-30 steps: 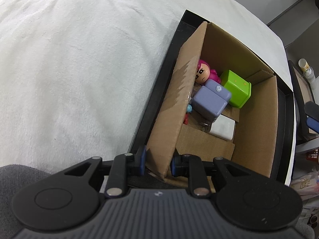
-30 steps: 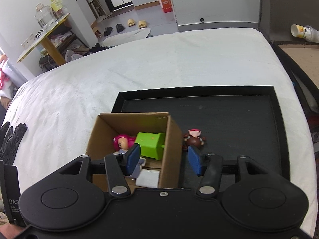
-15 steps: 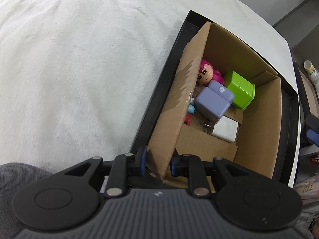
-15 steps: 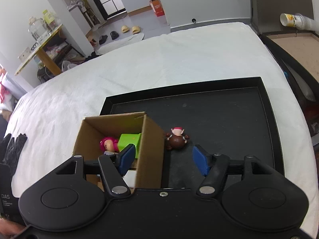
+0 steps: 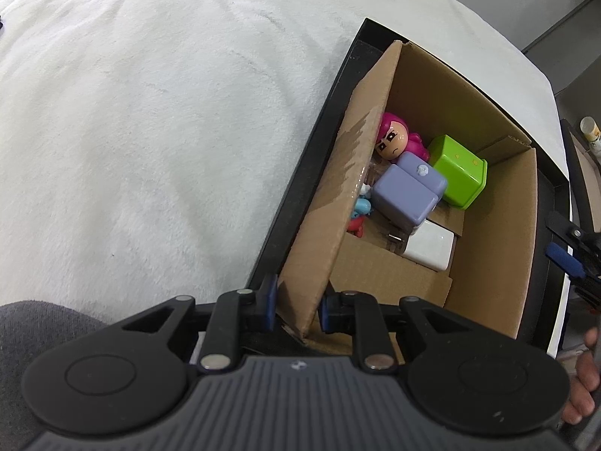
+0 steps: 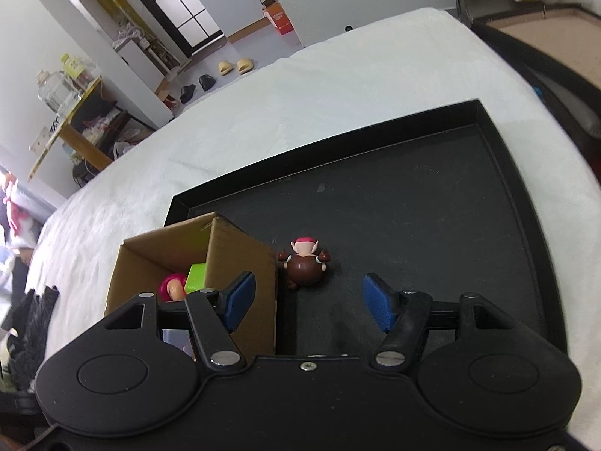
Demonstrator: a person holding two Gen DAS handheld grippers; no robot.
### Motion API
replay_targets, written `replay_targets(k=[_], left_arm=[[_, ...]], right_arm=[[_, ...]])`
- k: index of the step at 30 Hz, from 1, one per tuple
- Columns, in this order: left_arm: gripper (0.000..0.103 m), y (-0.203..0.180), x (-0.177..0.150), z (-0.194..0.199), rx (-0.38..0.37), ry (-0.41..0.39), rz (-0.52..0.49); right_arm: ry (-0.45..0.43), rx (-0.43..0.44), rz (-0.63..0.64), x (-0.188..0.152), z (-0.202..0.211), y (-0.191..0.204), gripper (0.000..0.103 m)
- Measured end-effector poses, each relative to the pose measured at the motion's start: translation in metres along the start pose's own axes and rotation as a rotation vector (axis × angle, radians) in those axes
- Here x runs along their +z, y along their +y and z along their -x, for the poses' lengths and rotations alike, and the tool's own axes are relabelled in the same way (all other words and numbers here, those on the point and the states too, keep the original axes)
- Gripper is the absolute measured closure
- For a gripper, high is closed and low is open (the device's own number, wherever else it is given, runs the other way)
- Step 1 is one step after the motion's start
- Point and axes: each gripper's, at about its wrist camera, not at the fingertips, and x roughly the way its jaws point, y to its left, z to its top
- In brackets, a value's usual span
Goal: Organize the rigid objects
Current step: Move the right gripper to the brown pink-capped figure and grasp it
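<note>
Mostly done, judging by the layout: inside the cardboard box point(image 5: 492, 248), a pink-haired doll point(image 5: 392, 139), a green cube point(image 5: 458, 171), a lavender block point(image 5: 407, 195) and a white block point(image 5: 430, 246) already packed together, with small blue and red bits half hidden by the near wall. Left gripper point(image 5: 296, 306) clamped on that wall's lower corner at 6 o'clock, steadying the box on the black tray point(image 6: 499, 173). One piece left outside: a brown figure point(image 6: 306, 265) lying on the tray floor, just beside the box at its 3 o'clock. Right gripper point(image 6: 310, 297) spread wide and empty, poised just short of the figure, roughly lined up for a pick. Remaining: grab, lift over the wall, drop in.
</note>
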Motion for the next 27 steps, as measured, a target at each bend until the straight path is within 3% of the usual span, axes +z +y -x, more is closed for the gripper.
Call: replay_targets(k=[8, 27], left_arm=[[0.083, -0.001, 0.004, -0.003, 0.009, 0.019, 0.002], [0.083, -0.009, 0.006, -0.006, 0.051, 0.037, 0.010]], right_arm=[[0.028, 0.098, -0.083, 0.008, -0.028, -0.017, 0.040], [0.089, 0.092, -0.003, 0.014, -0.067, -0.017, 0.043]])
